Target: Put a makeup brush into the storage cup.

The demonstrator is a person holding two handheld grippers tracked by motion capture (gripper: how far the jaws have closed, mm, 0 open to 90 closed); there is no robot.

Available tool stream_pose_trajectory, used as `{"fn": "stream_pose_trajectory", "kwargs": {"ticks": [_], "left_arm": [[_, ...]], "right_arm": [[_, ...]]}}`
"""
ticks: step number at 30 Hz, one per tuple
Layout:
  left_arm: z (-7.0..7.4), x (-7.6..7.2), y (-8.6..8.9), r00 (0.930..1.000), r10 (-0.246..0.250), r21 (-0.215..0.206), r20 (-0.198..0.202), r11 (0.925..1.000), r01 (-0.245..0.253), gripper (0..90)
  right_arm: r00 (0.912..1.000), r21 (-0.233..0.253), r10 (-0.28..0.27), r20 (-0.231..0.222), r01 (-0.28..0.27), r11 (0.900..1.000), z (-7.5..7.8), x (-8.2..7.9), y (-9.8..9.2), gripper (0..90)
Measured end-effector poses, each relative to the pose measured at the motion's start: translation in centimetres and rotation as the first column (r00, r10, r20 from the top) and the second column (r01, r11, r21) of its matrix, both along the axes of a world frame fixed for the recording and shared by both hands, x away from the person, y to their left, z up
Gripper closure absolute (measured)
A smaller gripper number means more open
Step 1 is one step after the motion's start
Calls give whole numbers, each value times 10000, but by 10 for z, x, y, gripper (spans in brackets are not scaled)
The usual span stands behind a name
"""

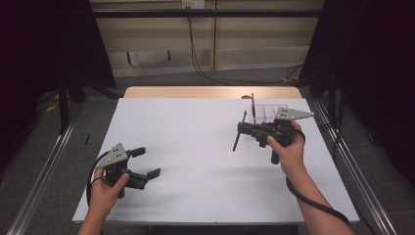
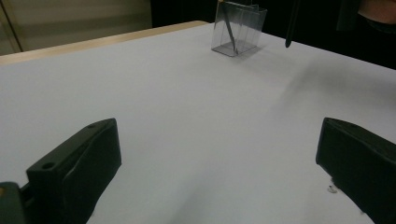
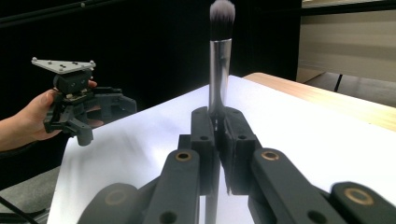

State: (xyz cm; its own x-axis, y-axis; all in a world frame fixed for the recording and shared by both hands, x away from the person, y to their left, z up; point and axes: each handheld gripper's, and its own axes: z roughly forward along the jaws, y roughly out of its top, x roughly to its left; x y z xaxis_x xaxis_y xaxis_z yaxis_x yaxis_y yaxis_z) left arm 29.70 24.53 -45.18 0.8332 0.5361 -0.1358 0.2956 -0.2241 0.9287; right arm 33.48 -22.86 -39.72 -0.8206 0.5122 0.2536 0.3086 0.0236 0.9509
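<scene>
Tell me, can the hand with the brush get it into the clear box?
Probably yes. The right gripper holds the brush just beside the clear box, whose top looks open; another brush already stands inside.

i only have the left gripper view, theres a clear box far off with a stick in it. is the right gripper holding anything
Observer: Yes. The right gripper is shut on a makeup brush, clamped on the handle with the bristles pointing up in its own view.
Operator: where is it compared to the box
Observer: In the high view the right gripper is held just in front of the clear box, on the person's side, with the brush sticking out toward the table's middle.
Operator: and my gripper, is it near anything
Observer: No. The left gripper sits open low over bare white table at the near left, far from the box.
</scene>
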Motion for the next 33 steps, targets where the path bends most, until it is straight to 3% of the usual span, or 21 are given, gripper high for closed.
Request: {"fn": "stream_pose_trajectory", "kwargs": {"ticks": [11, 23, 33], "left_arm": [[-1, -6, 13, 9997, 235, 19, 7, 9997, -235, 1], [-2, -7, 15, 9997, 220, 30, 58, 9998, -220, 0], [-2, -8, 13, 9997, 212, 65, 103, 9998, -213, 1]], "right_arm": [[9998, -140, -195, 18, 195, 9997, 5, 7, -7, 850], [9987, -552, -493, 134, 499, 9972, 17, 15, -16, 850], [9965, -622, -823, 170, 832, 9946, 23, 23, -26, 850]]}}
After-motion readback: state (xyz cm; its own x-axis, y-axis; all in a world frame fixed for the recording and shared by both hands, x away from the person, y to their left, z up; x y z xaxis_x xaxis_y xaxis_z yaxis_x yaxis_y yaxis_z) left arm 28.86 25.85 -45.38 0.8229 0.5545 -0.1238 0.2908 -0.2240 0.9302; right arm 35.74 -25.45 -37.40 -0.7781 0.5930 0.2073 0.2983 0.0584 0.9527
